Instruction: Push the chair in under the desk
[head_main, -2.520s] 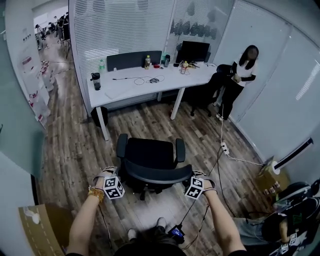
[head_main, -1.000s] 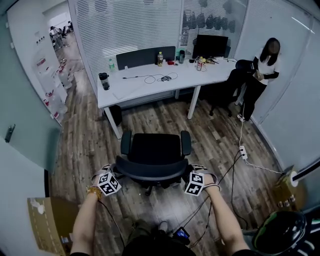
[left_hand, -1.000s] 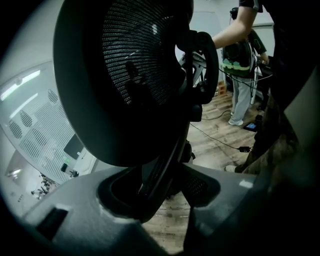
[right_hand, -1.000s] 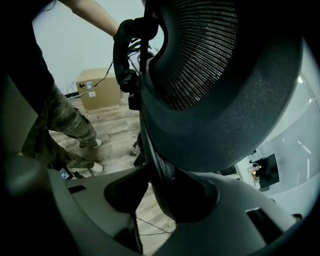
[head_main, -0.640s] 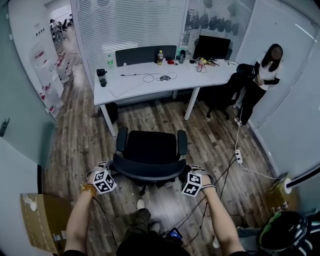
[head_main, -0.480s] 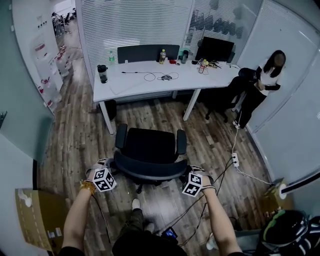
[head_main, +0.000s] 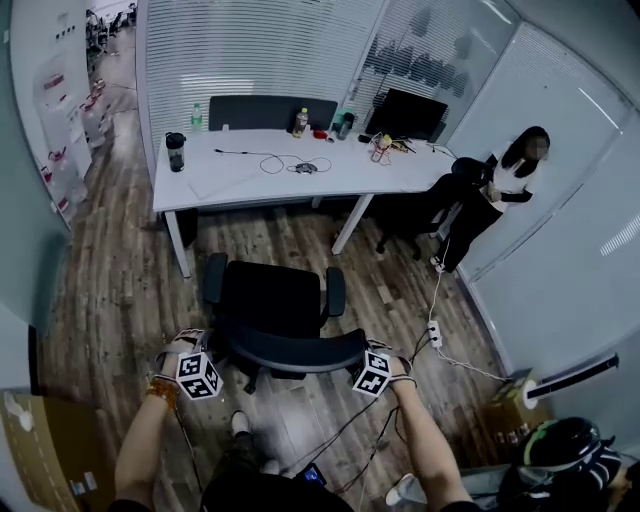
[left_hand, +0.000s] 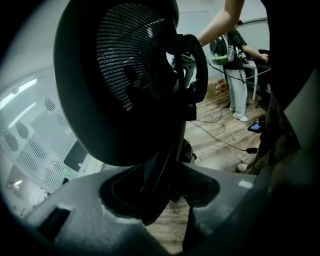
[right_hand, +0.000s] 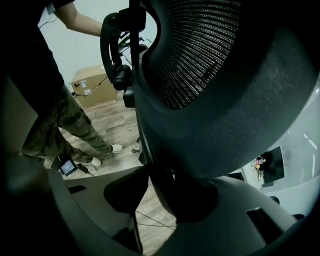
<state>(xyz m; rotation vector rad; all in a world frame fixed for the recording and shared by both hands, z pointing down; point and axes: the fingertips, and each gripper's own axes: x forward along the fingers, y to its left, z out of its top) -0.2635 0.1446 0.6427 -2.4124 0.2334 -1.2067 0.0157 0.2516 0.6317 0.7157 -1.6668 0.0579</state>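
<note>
**A:** ok so what's actually being gripped here?

**B:** Both ends of the backrest (head_main: 295, 352). The fingers of the left gripper (head_main: 218, 348) are clamped on its left edge. In the left gripper view the dark frame is wedged right between the two grey jaws. Same deal on the other side: the right gripper (head_main: 356, 352) is closed on the right edge, and the right gripper view is mostly filled with mesh. Both grippers are tipped downward, with the marker cubes turned up toward the head camera.

**A:** and the chair, where's it parked?

**B:** The chair (head_main: 275, 300) is on the wood floor (head_main: 110, 270), with seat and armrests turned toward the desk (head_main: 240, 175). It's not tucked under yet, and a strip of bare floor can be seen between the seat front and the desk edge. It's lined up roughly with the gap between the desk's left leg and its middle leg.

**A:** anything else around?

**B:** A dark tumbler (head_main: 175, 152) is stood near the desk's left end, and a monitor (head_main: 405, 112) is set toward the far right. A white power strip (head_main: 435, 333) is laid on the floor just right of the chair. A person (head_main: 490, 195) is seen by the glass wall, well apart from the chair.
</note>
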